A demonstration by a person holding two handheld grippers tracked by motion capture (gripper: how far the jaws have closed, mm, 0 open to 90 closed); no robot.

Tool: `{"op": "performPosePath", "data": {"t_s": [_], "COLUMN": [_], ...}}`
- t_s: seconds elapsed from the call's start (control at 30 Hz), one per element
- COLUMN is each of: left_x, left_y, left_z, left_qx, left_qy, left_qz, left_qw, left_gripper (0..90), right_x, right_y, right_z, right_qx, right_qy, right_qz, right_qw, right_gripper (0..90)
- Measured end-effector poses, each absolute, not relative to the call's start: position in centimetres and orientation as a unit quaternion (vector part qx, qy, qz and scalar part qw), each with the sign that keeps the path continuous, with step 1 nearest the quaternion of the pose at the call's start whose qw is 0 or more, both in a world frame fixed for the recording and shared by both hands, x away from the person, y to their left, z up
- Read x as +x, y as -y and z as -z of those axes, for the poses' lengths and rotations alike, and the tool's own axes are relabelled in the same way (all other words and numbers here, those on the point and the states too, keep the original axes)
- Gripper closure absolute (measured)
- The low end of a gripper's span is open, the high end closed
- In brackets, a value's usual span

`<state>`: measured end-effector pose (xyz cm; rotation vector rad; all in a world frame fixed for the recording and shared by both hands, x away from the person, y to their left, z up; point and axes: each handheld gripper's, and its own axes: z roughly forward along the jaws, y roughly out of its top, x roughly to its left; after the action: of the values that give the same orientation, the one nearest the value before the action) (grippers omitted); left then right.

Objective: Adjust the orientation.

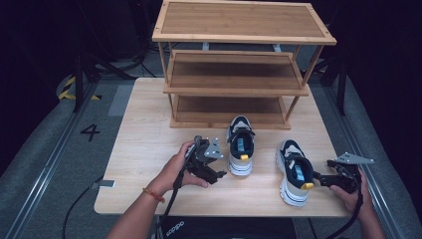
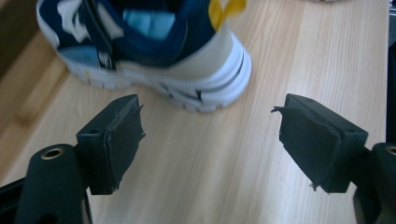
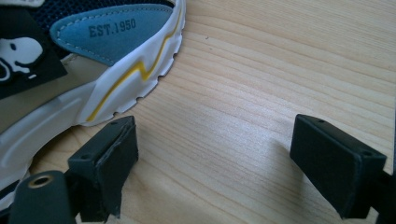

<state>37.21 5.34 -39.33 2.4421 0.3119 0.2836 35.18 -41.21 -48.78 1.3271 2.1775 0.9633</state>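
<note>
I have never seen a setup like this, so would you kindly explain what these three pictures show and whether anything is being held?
A person sits at a wooden table and holds a handheld two-jaw gripper in each hand: the left gripper and the right gripper. One picture looks down from above; the other two come from cameras riding on each gripper, looking along its black jaws. On the table stand a three-tier wooden shoe rack and two sneakers, the left sneaker and the right sneaker. Both grippers are open, each close beside a sneaker, holding nothing.
</note>
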Motion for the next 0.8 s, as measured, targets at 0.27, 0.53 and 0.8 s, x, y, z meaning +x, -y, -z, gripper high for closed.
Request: {"op": "performPosePath", "data": {"t_s": [0.27,0.53,0.8], "left_x": [37.9,39.0,41.1], "left_y": [-2.8,0.1,2.4], "left_z": [38.6,38.1,39.1], "left_qx": [0.937,0.944,0.961], "left_qy": [-0.095,-0.068,-0.055], "left_qz": [-0.104,-0.100,-0.066], "left_qw": [0.319,0.306,0.263], "left_gripper": [21.8,23.5,28.0], "right_x": [35.2,35.2,35.1], "right_y": [41.2,41.2,41.2], "right_z": [48.8,48.8,48.8], "right_qx": [0.476,0.476,0.477], "right_qy": [-0.782,-0.782,-0.781], "right_qz": [-0.346,-0.346,-0.347], "right_qw": [0.206,0.206,0.205], "right_gripper": [15.5,15.6,15.7]}}
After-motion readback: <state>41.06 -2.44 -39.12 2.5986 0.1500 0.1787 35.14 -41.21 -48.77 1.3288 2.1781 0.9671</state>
